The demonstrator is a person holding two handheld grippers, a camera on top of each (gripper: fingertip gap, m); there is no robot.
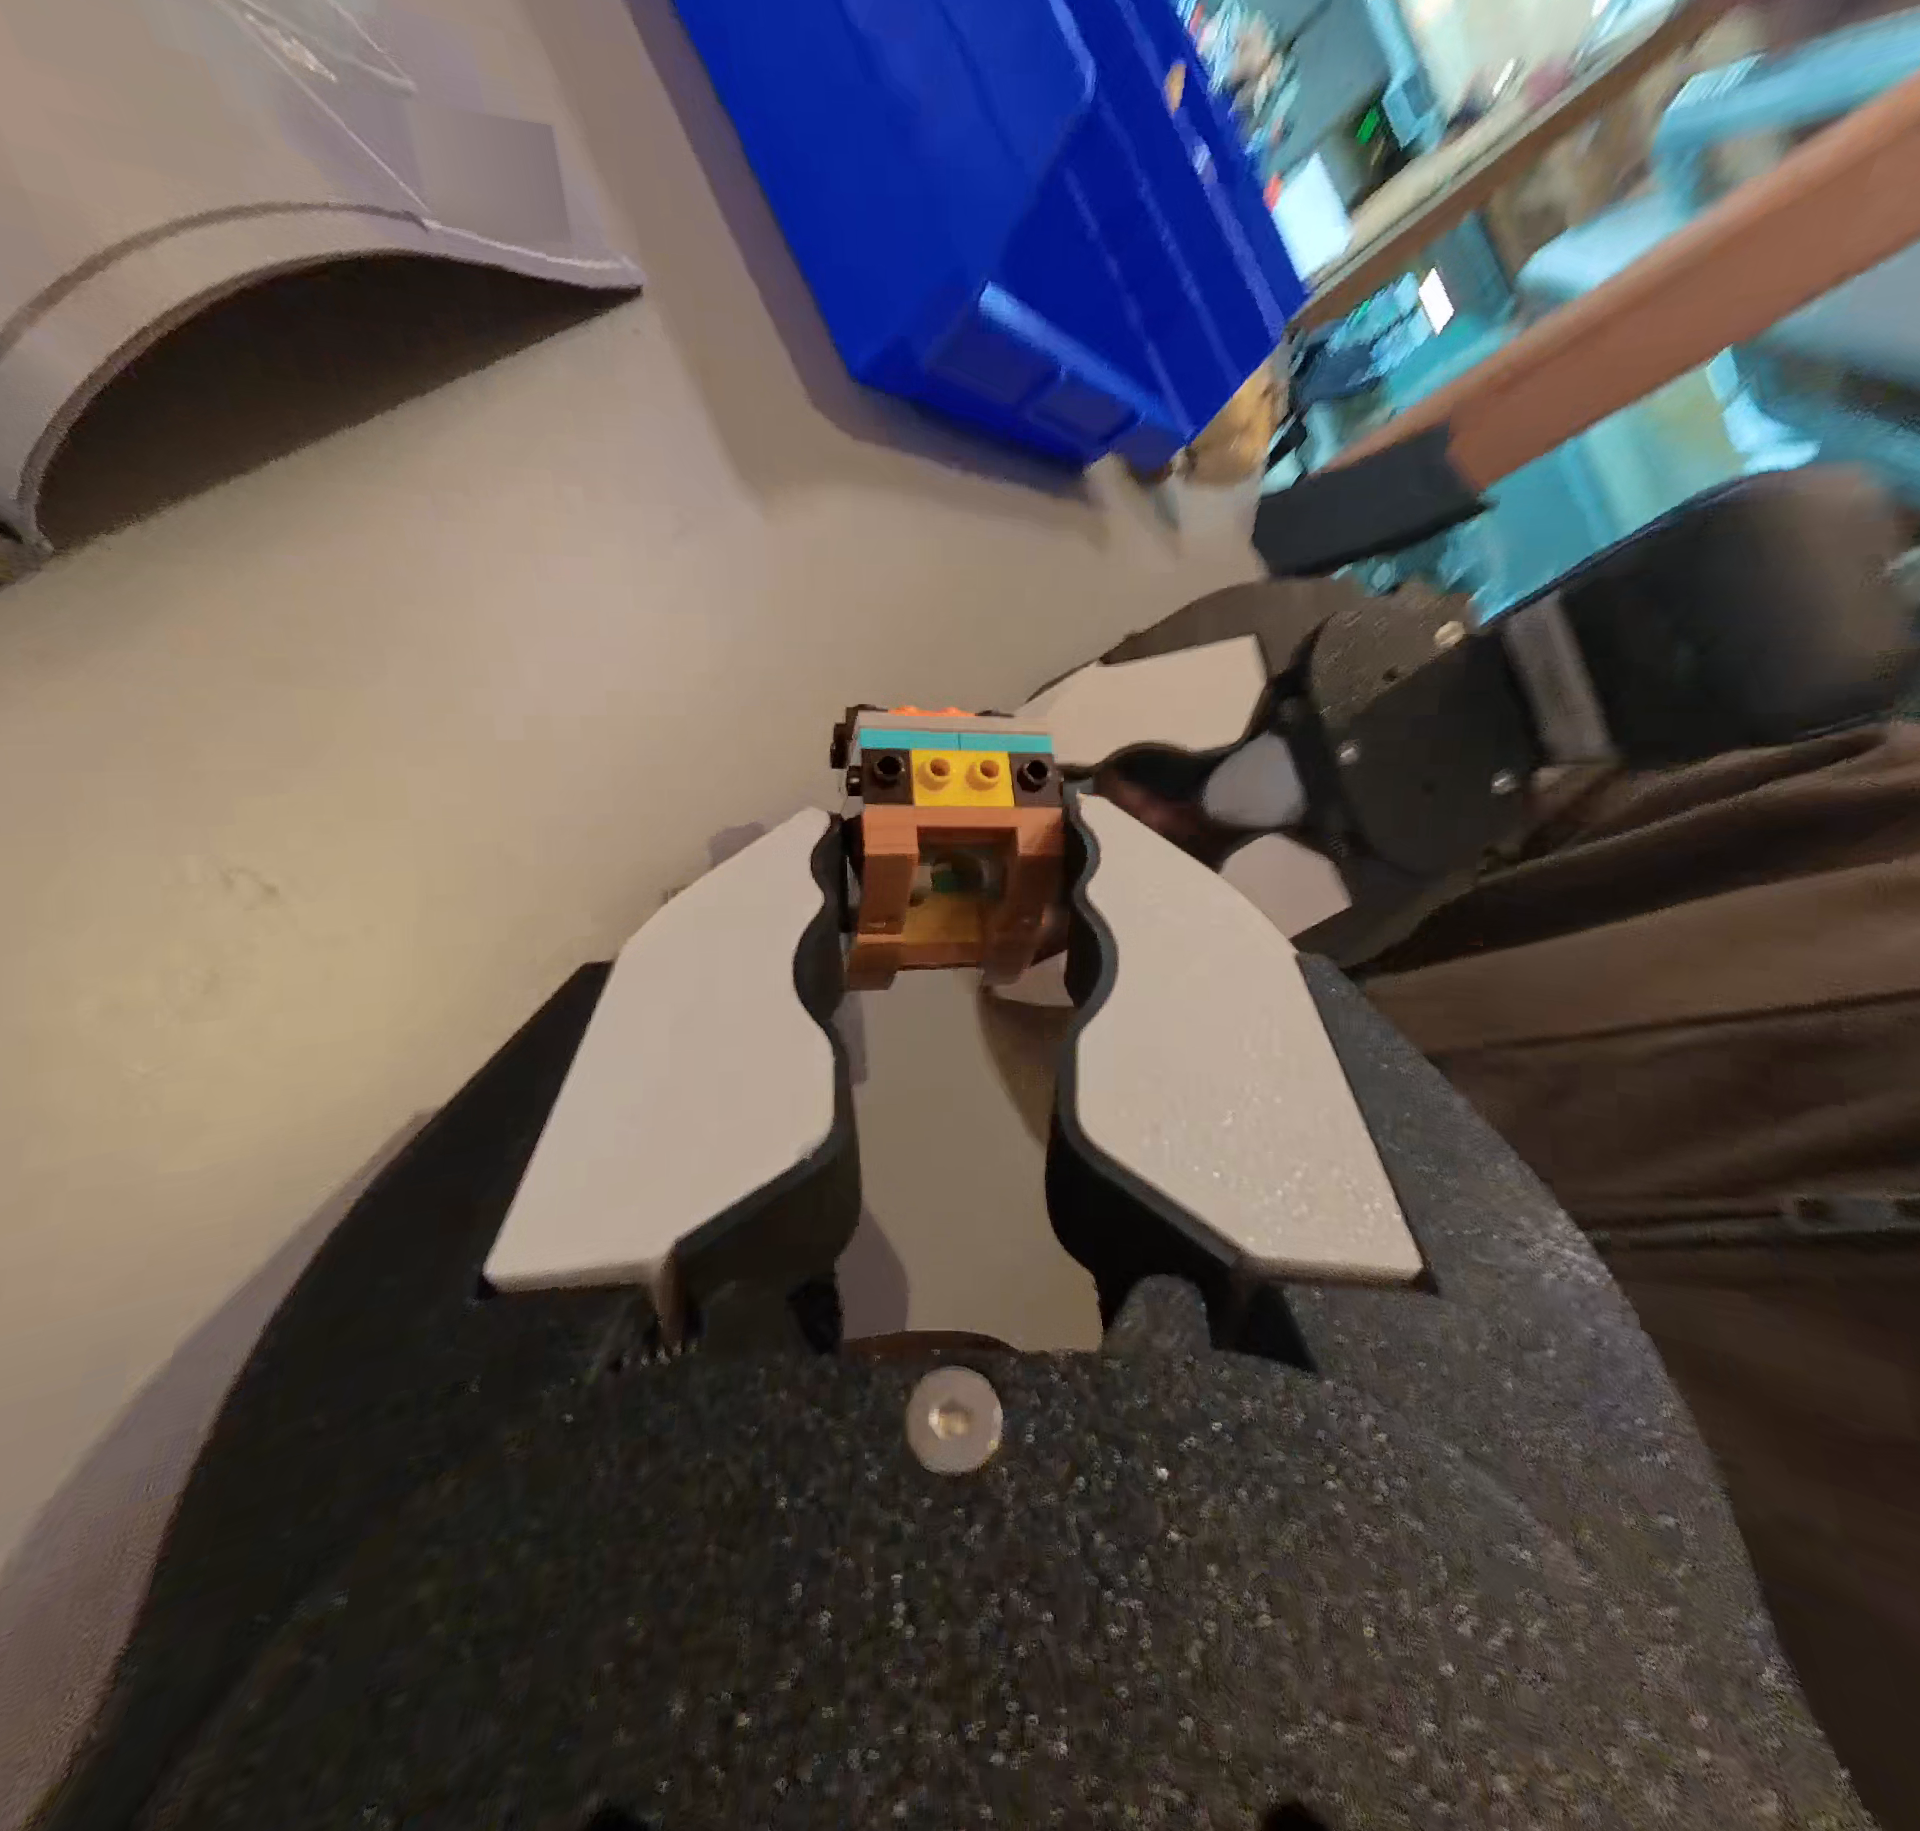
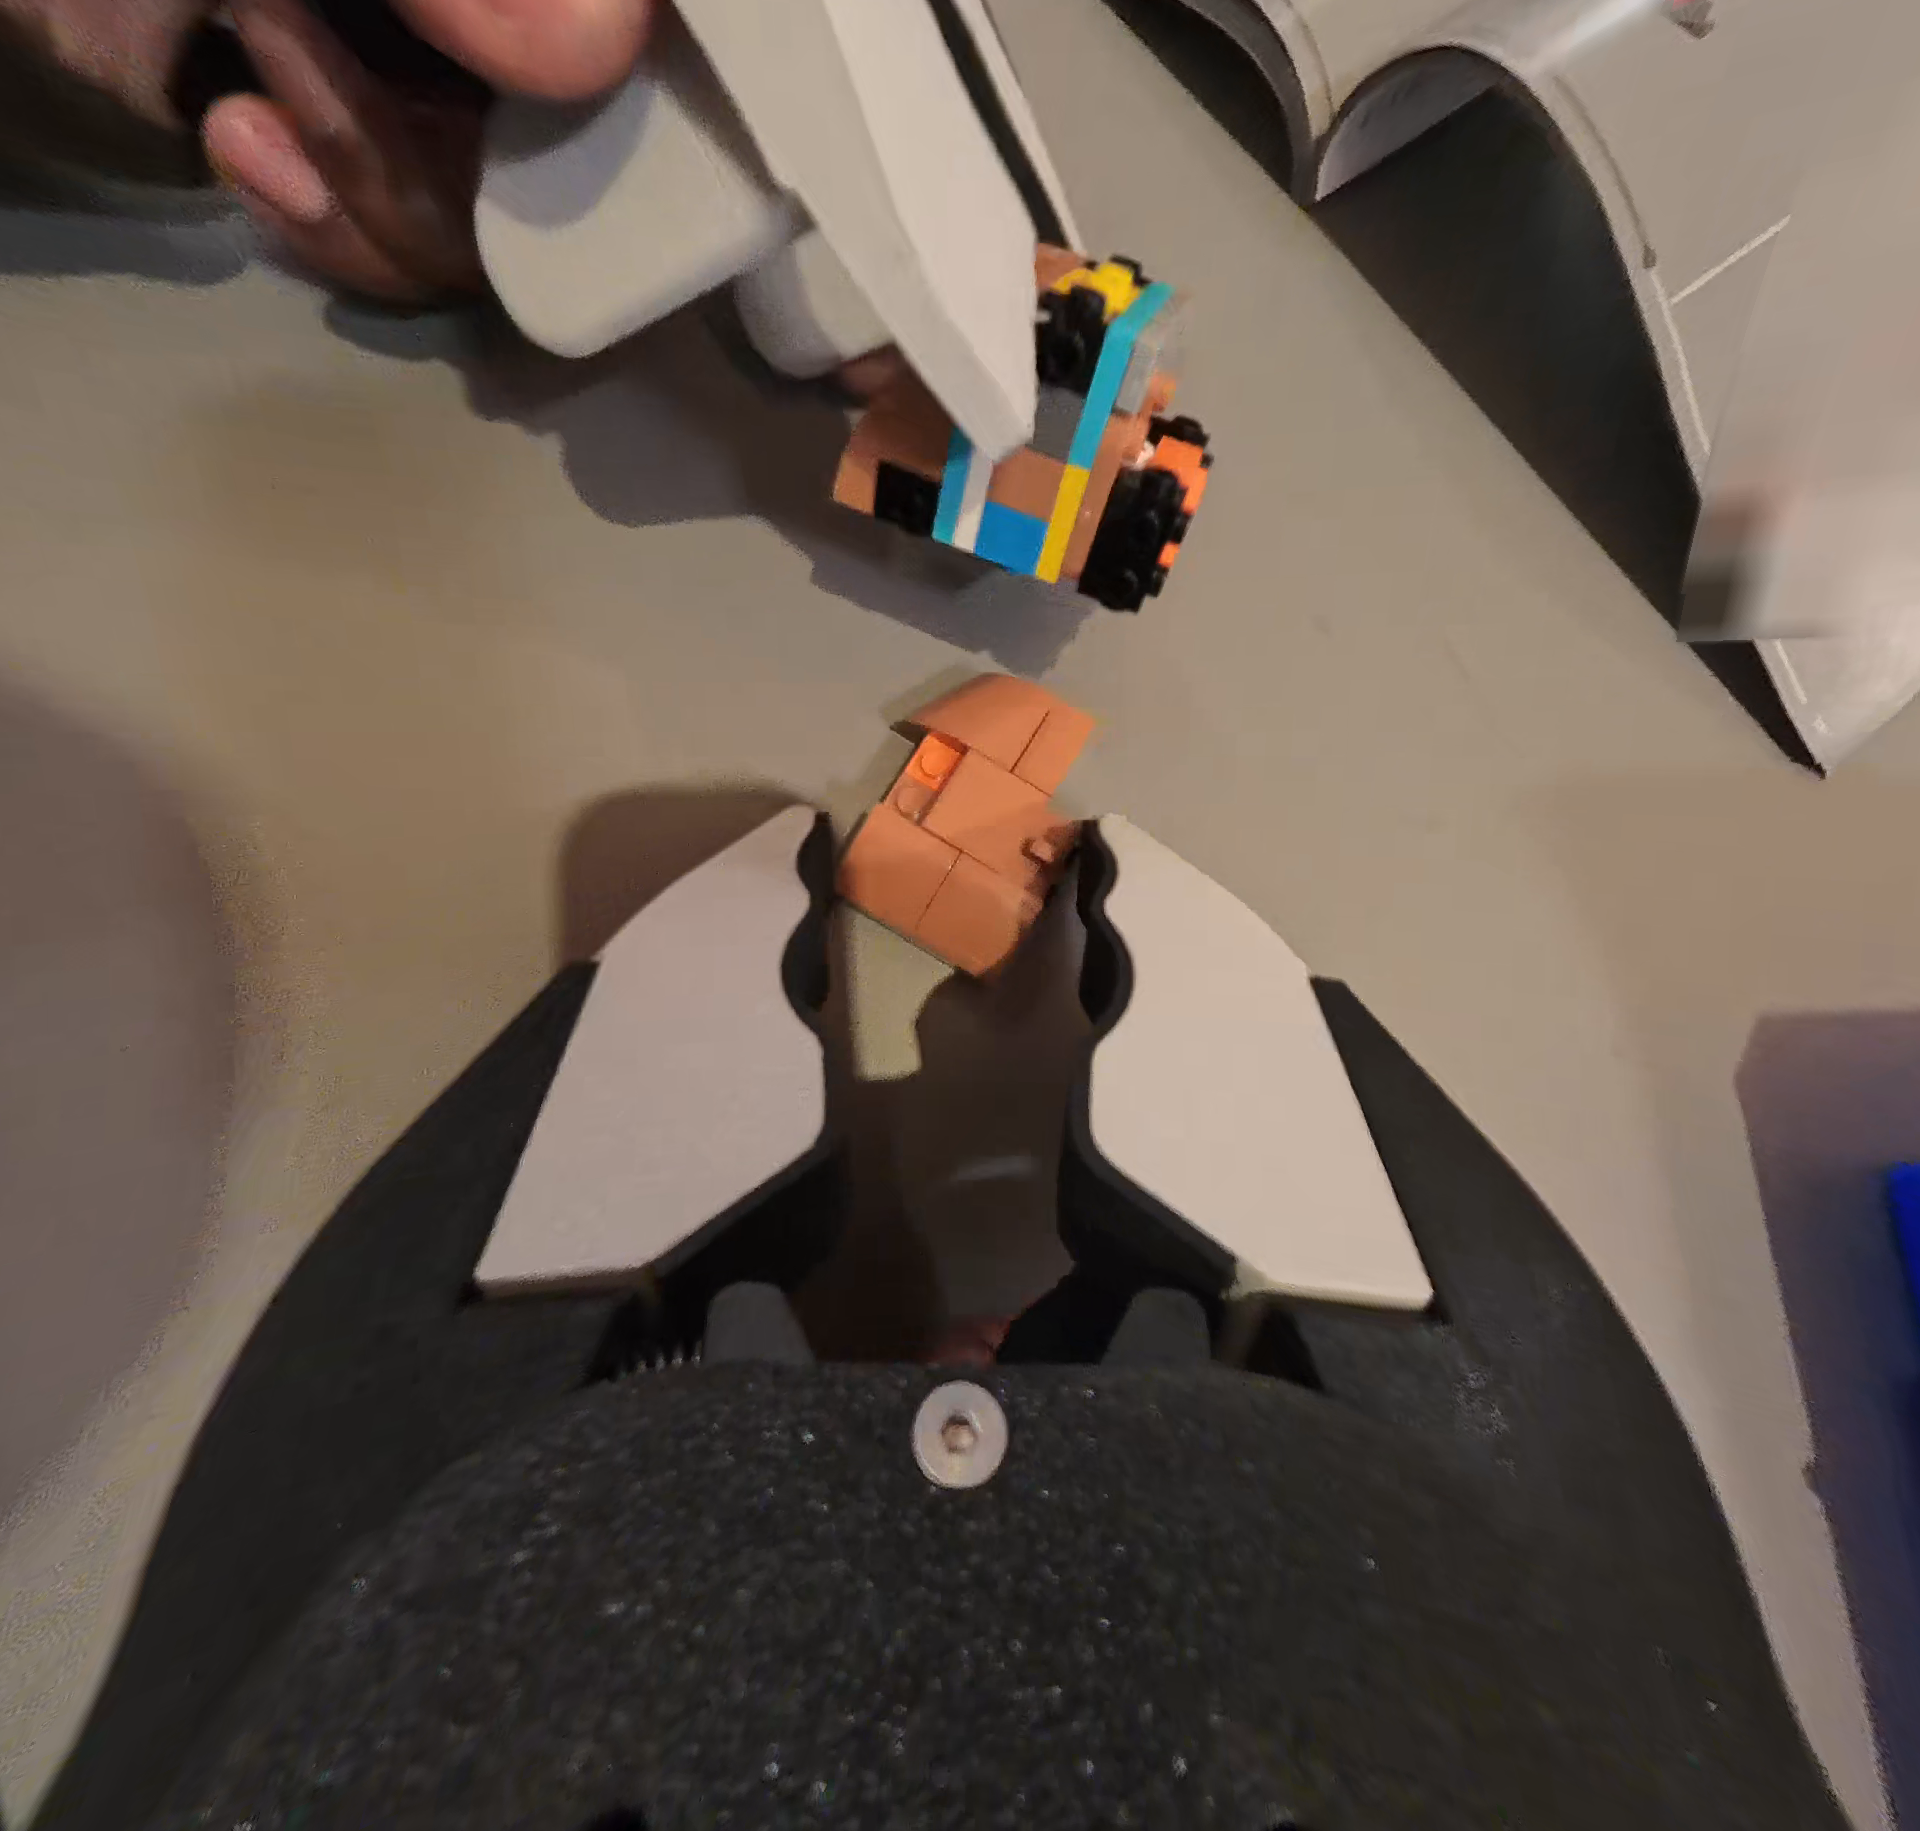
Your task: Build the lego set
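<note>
- Right gripper (image 2: 951, 836) is clenched on a tan-orange brick cluster (image 2: 961, 825), held above the grey table (image 2: 312, 638).
- Left gripper (image 1: 961, 846) grips the multicoloured lego body (image 1: 956, 836), at 12 o'clock from the cluster in the right wrist view.
- Risk: the cluster sits skewed between the jaws, so pressing could twist it loose.
- Mating studs are hidden; an open booklet (image 2: 1558, 119) is cut off at 1 o'clock.

Bare table (image 2: 364, 638) open left of the held brown block (image 2: 966, 836); multicolour build (image 2: 1049, 451) close ahead, open booklet (image 2: 1558, 223) blocks right.
</note>
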